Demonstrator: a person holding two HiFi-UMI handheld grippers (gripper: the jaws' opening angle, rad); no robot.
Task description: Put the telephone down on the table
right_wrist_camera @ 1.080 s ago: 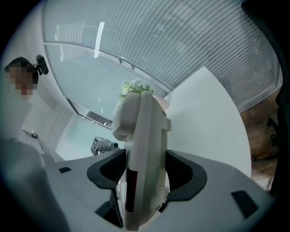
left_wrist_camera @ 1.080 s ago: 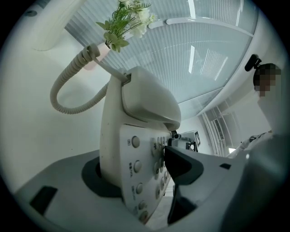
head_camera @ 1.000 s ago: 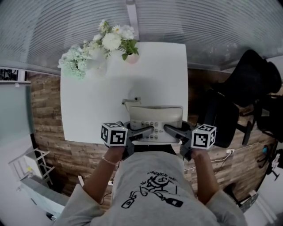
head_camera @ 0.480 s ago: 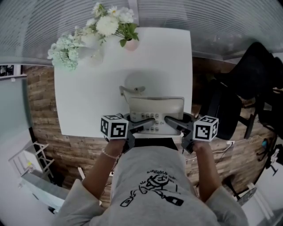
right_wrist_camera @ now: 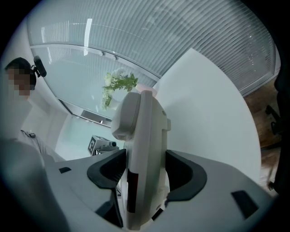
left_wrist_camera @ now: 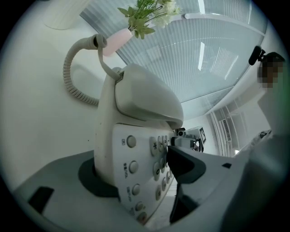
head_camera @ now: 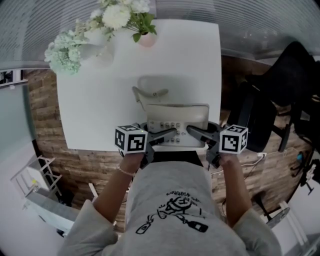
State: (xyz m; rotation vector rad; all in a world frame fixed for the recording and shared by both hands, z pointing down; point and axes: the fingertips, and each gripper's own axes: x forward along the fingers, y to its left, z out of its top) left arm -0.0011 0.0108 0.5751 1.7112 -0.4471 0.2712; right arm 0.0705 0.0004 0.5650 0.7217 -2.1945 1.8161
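Note:
A beige desk telephone (head_camera: 176, 120) with its handset on the cradle sits level over the near edge of the white table (head_camera: 85, 100). Its coiled cord (head_camera: 142, 95) loops out behind it. My left gripper (head_camera: 167, 135) has the phone's left side (left_wrist_camera: 136, 118) between its jaws, one pad under the base and one on the keypad; the jaws are opening. My right gripper (head_camera: 192, 131) is shut on the phone's right side (right_wrist_camera: 142, 149), a pad against each face. Whether the base rests on the tabletop is hidden.
White and pale green flowers (head_camera: 115, 15) and a pink vase (head_camera: 147, 40) stand at the table's far edge. A black chair (head_camera: 295, 75) is to the right, over a wooden floor (head_camera: 75, 165). The person's torso is close behind the grippers.
Both grippers and the telephone have sunk toward the tabletop. The phone's shadow on the table has drawn closer to it.

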